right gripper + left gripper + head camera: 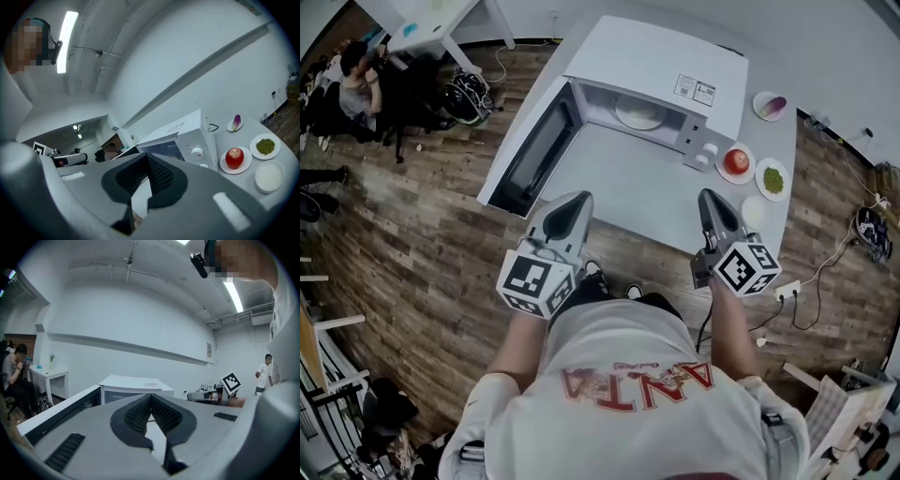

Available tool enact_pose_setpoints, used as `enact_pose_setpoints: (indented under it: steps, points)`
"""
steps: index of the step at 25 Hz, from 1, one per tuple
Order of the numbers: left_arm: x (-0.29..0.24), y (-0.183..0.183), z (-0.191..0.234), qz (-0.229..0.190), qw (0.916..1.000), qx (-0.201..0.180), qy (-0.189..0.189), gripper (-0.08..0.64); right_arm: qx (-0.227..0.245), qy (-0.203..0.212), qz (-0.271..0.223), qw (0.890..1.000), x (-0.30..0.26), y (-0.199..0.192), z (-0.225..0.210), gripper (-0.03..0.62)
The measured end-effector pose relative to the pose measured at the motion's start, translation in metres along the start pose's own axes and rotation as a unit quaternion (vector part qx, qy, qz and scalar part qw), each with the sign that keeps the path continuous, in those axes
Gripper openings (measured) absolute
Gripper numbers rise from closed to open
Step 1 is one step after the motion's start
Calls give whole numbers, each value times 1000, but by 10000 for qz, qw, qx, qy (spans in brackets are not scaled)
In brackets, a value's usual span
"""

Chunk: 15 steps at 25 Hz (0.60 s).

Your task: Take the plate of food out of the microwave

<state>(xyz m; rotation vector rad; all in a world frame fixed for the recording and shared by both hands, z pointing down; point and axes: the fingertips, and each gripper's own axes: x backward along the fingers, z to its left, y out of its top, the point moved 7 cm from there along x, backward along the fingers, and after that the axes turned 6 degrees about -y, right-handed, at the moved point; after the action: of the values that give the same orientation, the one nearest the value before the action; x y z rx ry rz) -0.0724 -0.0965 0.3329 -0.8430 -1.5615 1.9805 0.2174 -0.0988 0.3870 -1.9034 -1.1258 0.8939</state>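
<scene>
The white microwave [661, 75] stands on the grey table [628, 187] with its door [530, 150] swung open to the left. Inside its cavity lies a pale round plate [639, 113]; what is on it I cannot make out. My left gripper [578, 197] hovers at the table's near edge, in front of the open door, shut and empty. My right gripper [709, 195] is level with it, below the control panel, also shut and empty. In the left gripper view the pads [151, 396] meet in front of the microwave [136, 383]. The right gripper view shows its shut jaws [146, 156] before the microwave [187, 136].
Right of the microwave are a red apple on a plate [736, 161], a plate of green food [773, 178], a white bowl [753, 212] and a purple item on a small plate [770, 105]. A person [356, 80] sits at a desk far left. Cables lie on the floor at right.
</scene>
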Motion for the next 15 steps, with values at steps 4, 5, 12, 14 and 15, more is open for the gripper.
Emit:
enact_pose_setpoints:
  steps: [4, 5, 12, 14, 15]
  points:
    - [-14, 7, 32, -29, 9997, 47, -239, 9, 59, -179, -11, 9998, -23, 5, 13, 3]
    - [-16, 7, 39, -22, 9995, 83, -302, 9, 79, -224, -3, 9997, -29, 5, 18, 3]
    - [-21, -8, 80, 58, 9970, 334, -694, 9, 198, -366, 73, 9991, -62, -5, 54, 3]
    - [-21, -11, 84, 41, 9963, 410, -759, 9, 200, -428, 127, 9988, -65, -9, 56, 3]
    - [-22, -11, 85, 39, 9958, 442, -795, 9, 202, -462, 147, 9986, -65, -9, 57, 3]
